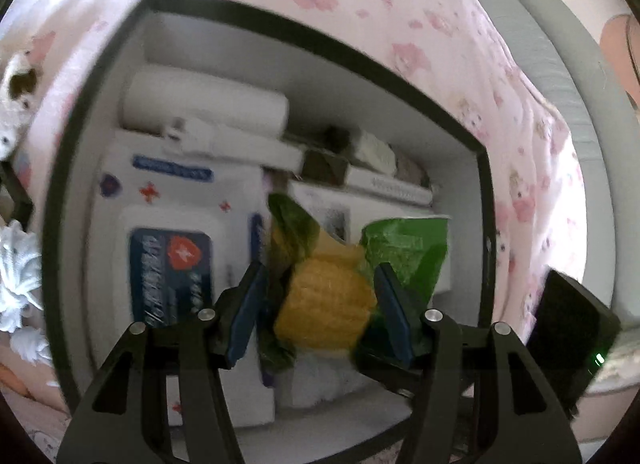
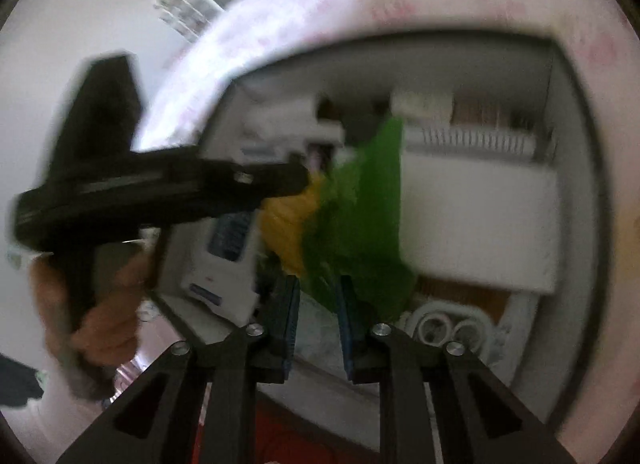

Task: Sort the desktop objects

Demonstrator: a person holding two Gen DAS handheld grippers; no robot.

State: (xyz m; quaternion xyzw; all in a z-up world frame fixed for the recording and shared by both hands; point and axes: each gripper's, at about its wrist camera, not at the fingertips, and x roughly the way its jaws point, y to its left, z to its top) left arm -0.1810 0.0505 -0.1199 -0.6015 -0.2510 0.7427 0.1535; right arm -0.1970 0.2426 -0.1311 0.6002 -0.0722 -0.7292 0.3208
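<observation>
storage box (image 1: 486, 192) on pink floral bedsheet (image 1: 400, 16).

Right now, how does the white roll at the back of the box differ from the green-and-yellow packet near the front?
The white roll is plain, smooth and cylindrical; the green-and-yellow packet is colourful, crinkled and irregular. The roll lies on its side against the box's back wall, untouched; the packet stands between the pads of the left tool, with the right tool at its green edge. Both sit inside the same dark-rimmed box.
</observation>
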